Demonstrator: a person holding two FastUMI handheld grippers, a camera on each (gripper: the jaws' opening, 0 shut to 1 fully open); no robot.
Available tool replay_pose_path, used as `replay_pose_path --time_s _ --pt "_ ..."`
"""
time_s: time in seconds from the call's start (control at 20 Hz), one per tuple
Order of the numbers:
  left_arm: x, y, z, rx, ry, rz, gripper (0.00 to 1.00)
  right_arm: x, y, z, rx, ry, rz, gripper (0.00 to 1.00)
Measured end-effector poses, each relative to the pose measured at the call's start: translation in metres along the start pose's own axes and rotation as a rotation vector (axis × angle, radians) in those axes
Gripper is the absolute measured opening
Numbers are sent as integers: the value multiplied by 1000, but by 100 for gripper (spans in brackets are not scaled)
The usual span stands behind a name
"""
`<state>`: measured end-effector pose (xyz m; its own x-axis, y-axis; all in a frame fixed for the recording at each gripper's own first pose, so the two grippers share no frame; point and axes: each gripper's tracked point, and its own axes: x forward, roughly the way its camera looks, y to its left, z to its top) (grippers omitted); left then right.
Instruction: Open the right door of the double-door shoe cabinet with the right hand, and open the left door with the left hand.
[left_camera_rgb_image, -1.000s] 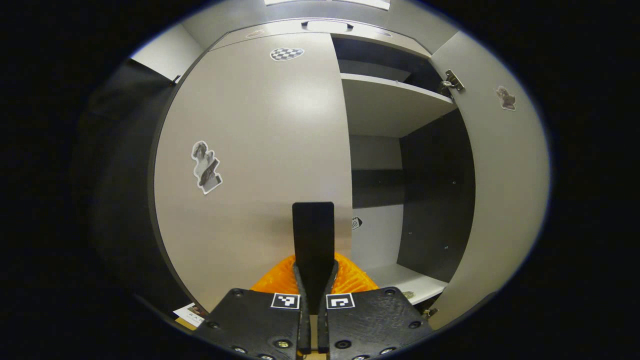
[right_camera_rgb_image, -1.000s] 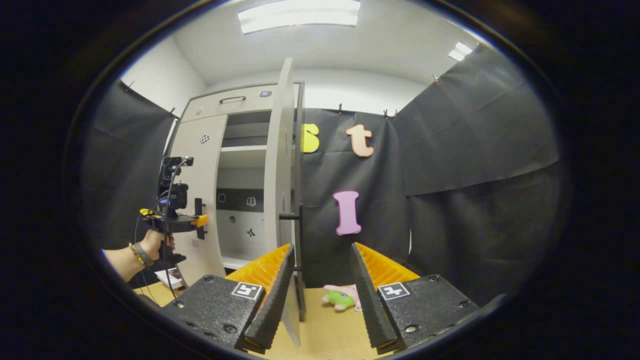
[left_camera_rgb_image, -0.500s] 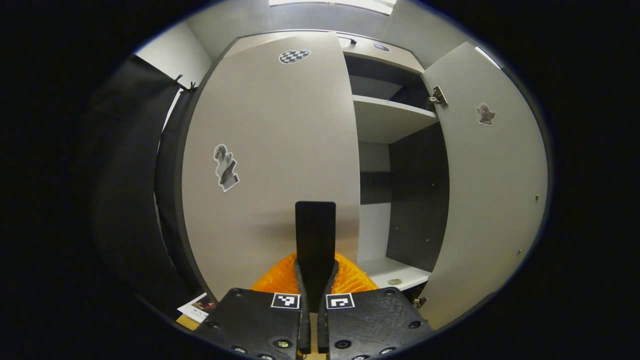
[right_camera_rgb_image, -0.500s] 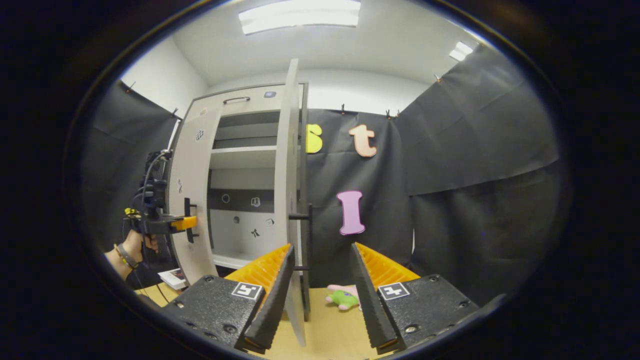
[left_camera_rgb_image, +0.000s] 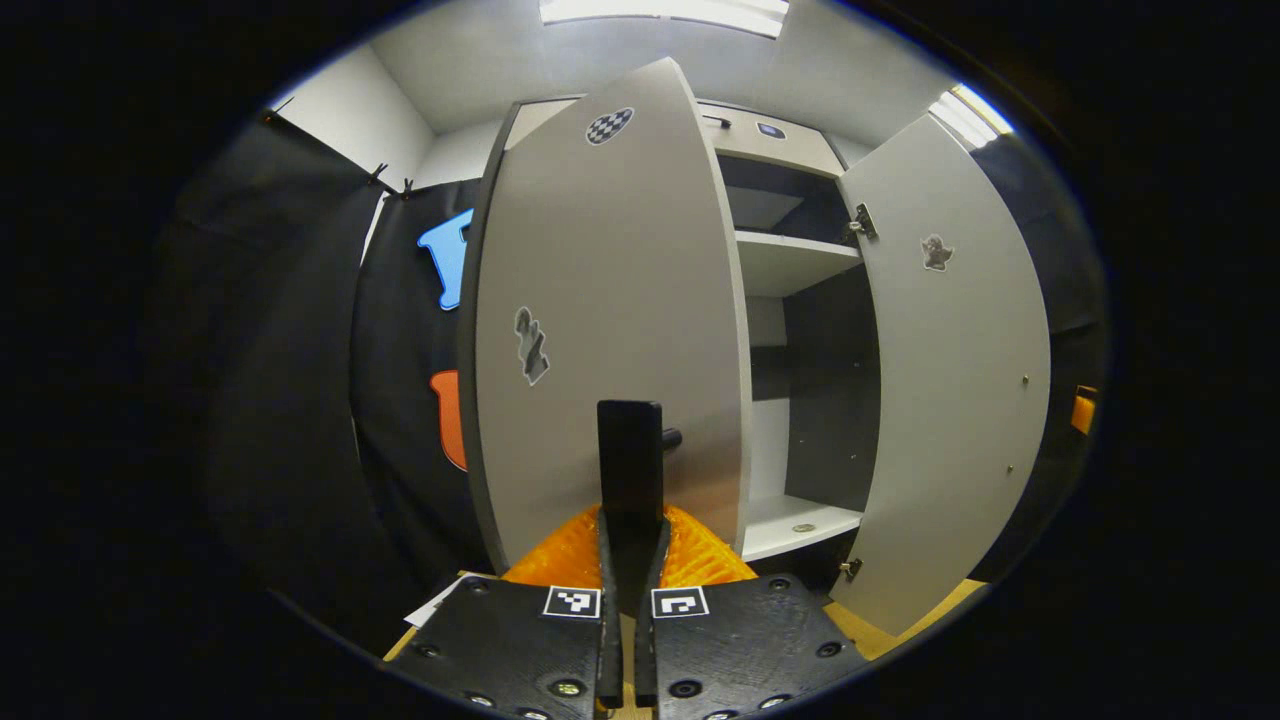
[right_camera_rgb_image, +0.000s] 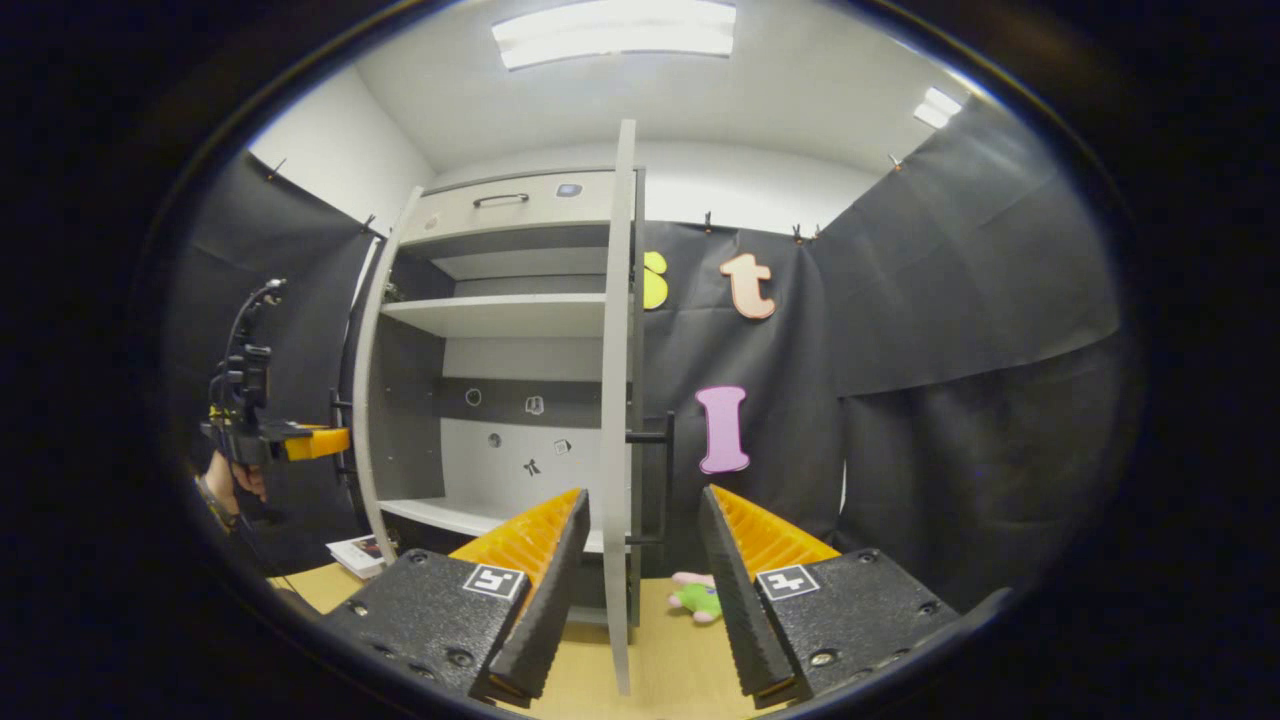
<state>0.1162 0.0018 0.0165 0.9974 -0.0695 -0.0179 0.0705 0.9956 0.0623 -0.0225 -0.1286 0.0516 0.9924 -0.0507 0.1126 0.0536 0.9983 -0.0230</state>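
Left gripper (left_camera_rgb_image: 631, 545): at the bottom of the left gripper view, jaws closed on the dark upright handle (left_camera_rgb_image: 630, 470) of the left door.

Left door (left_camera_rgb_image: 610, 330): pale grey, swung partly open, its free edge towards the cabinet opening. Carries a checkered sticker (left_camera_rgb_image: 609, 125) near the top and a small picture sticker (left_camera_rgb_image: 530, 345) at mid-height.

Right door (left_camera_rgb_image: 950, 380): pale grey, swung wide open, inner face showing, with a hinge (left_camera_rgb_image: 860, 222) near the top and a small sticker (left_camera_rgb_image: 936, 252) beside it.

Cabinet interior (left_camera_rgb_image: 800, 400): dark side wall, a light shelf (left_camera_rgb_image: 790, 262) above, a light bottom board (left_camera_rgb_image: 800, 522) with a small round item on it.

Floor (left_camera_rgb_image: 900, 620): tan, below the right door.
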Motion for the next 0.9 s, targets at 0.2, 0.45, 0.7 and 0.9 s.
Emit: replay_pose_path --time_s 0.2,0.45,0.7,0.9 --pt "-22 31 -2 24 15 29 4 4 8 2 11 -8 5 71" --pt "-36 62 -2 45 11 74 4 5 23 -2 15 -3 15 71" --pt "-49 121 -8 107 19 195 12 10 34 -1 11 -10 21 70" --pt "-48 136 -12 -5 6 157 0 15 43 -7 23 3 30 71"
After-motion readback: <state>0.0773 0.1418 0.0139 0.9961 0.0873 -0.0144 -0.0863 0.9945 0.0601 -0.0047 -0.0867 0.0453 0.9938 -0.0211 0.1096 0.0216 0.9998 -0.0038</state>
